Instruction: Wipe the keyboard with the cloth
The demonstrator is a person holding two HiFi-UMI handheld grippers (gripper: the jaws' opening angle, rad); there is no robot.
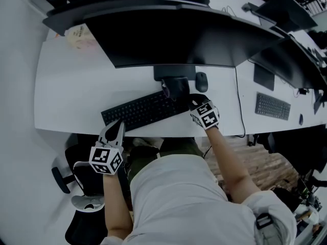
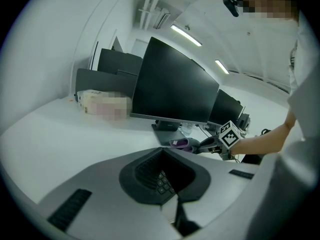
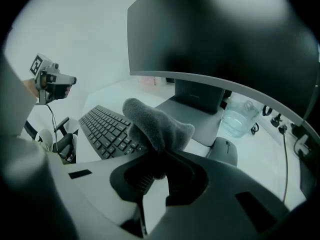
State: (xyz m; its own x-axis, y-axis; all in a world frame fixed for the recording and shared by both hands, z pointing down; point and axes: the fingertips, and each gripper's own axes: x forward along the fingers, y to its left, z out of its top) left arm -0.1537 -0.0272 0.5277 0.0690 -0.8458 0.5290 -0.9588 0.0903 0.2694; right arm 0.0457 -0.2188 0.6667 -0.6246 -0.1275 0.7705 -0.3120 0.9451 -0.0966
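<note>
White desk (image 1: 66,86): our right claw (image 1: 191,101) pinches the grey cloth (image 3: 155,124) over the keyboard's (image 1: 140,110) right end; our left claw (image 1: 117,125), closed and empty, hangs at the front edge.

An office: rows of white desks (image 1: 76,86), monitors (image 1: 168,34) and keyboards (image 1: 272,106).

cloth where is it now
Head view: the cloth is clamped in the right gripper at the right end of the keyboard, before the monitor stand.

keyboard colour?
Black keyboard, keys and frame alike; shows best in the head view.
</note>
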